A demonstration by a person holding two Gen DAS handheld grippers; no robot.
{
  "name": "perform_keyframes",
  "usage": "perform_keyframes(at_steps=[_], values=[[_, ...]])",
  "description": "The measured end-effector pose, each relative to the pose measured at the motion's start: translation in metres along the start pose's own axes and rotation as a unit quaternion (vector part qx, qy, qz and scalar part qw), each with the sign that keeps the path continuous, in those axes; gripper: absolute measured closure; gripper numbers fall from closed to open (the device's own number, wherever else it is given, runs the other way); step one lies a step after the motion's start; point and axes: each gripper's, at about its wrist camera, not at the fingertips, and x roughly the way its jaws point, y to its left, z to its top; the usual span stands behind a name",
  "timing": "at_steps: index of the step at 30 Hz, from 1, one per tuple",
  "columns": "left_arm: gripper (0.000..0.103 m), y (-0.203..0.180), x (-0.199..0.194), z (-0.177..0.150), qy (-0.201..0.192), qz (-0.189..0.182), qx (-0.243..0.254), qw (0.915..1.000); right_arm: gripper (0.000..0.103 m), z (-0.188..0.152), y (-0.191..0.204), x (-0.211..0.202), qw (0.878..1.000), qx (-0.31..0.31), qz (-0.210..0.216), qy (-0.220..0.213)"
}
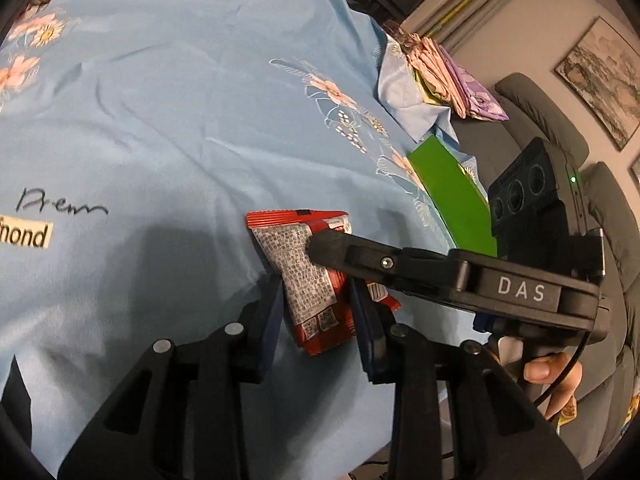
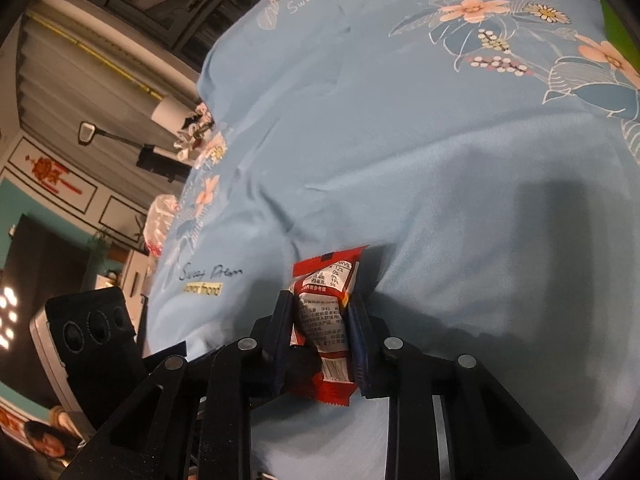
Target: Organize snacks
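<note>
In each claw, a red snack packet (image 1: pixel 312 280) stands lengthwise.

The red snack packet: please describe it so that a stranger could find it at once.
On the light blue flowered bedsheet, look near the green box. The red snack packet has a grey panel of small print and is pinched between both grippers.

A light blue floral bedsheet (image 1: pixel 168 112) is covering the bed, with folded cloths (image 1: pixel 448 76) and a green board (image 1: pixel 452 196) lying far right.
</note>
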Motion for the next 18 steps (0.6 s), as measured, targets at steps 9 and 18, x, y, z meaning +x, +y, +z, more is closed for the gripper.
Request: perform_keyframes(at_steps=[9, 18], values=[[0.071, -0.057, -0.007, 0.012, -0.01, 0.012, 0.069, 0.9975, 0.075, -0.002, 0.0, -0.055, 0.998, -0.007, 0.022, -0.064], [0.071, -0.137, 0.021, 0.034, -0.008, -0.009, 0.143, 0.9896, 0.075, 0.004, -0.028, -0.135, 0.989, 0.007, 0.013, -0.144]])
